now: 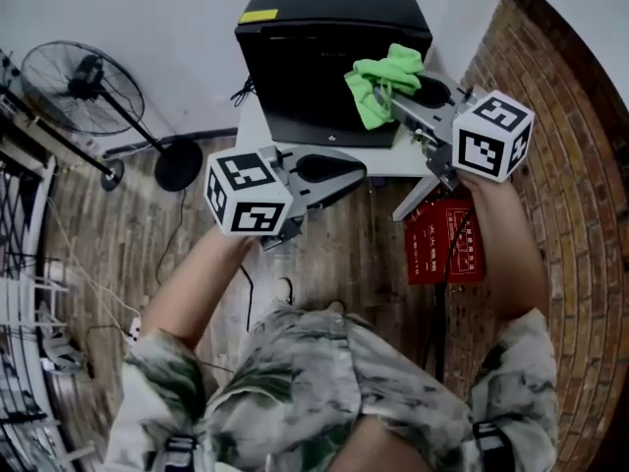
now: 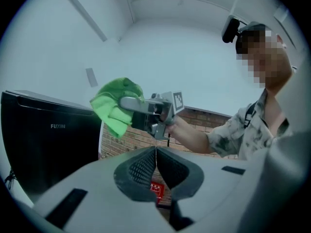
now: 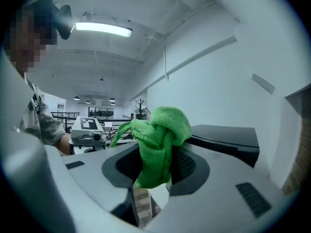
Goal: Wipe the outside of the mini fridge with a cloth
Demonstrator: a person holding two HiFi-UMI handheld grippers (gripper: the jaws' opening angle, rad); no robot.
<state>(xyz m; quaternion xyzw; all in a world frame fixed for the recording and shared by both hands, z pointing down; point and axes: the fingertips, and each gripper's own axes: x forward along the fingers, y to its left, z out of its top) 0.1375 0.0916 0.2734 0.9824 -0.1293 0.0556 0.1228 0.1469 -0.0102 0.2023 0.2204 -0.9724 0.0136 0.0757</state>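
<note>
The black fridge (image 2: 43,140) reads "FUXIN" on its front and carries a yellow sticker (image 1: 258,16) on top. It stands upright on a white surface (image 1: 388,160) against the wall. The right gripper (image 3: 155,174) is clamped on a bunched green cloth (image 3: 158,140) that hangs lengthwise down between the jaws, over the fridge's near right corner. The left gripper (image 2: 155,152) is clenched with nothing in it. A fan (image 1: 84,87) and a red box (image 1: 444,244) with unreadable print sit on the floor.

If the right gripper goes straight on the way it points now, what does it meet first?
Probably the black mini fridge, near its upper front edge. The right gripper is shut on the green cloth, so the cloth would touch first. Depth is unclear.
</note>
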